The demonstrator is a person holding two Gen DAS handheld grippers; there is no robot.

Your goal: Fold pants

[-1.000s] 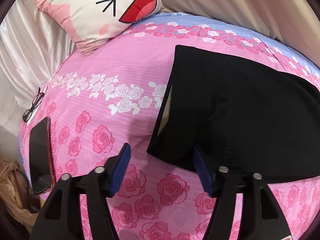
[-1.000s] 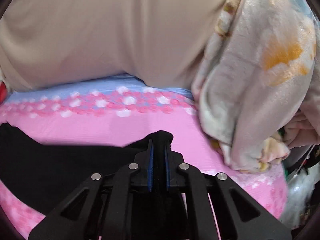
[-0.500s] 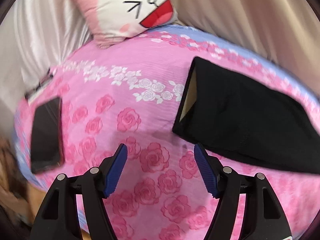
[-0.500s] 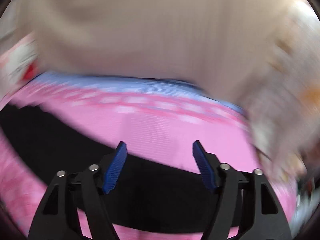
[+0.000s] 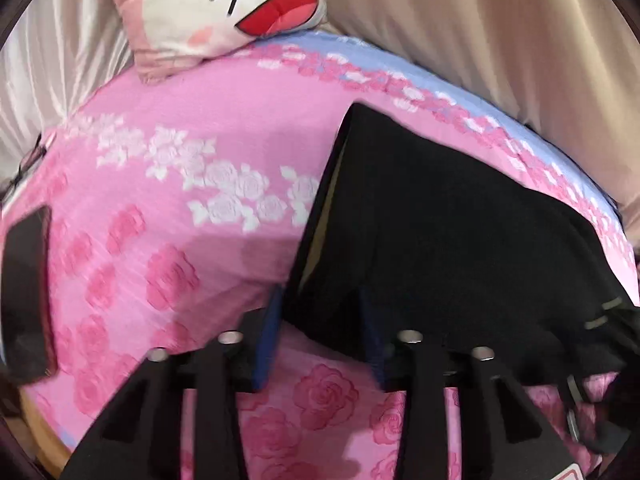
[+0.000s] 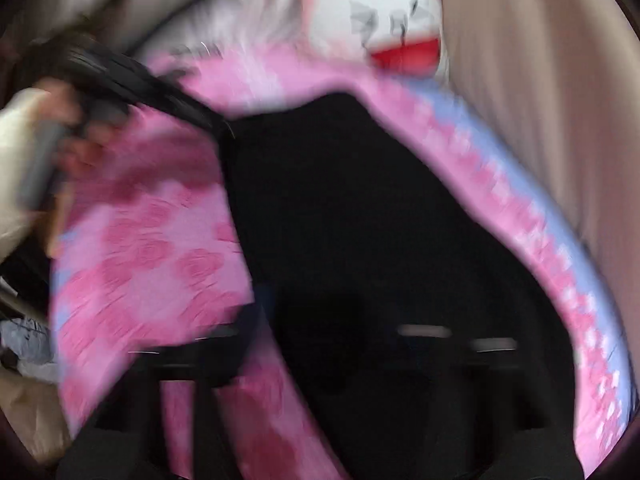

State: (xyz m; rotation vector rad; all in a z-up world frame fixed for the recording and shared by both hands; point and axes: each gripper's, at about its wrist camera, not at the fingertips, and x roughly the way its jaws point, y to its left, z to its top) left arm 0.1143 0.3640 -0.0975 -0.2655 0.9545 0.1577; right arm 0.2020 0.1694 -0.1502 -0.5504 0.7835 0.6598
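Black pants lie folded on the pink rose-print bed sheet. My left gripper points down at their near left corner; its jaws are closing, and the cloth bunches up between the blue pads. The right wrist view is badly blurred. It shows the pants running away from my right gripper, which is shut, with black cloth filling the space between its fingers; the pads are hidden. A hand with the left gripper reaches the pants' far corner there.
A white and pink cartoon cushion rests at the head of the bed. A dark phone and glasses lie at the sheet's left edge. Beige curtains hang behind the bed.
My left gripper drew back, then came onto the pants' near corner and narrowed around it. My right gripper let go of the cloth, opened wide, swung left over the pants and narrowed again.
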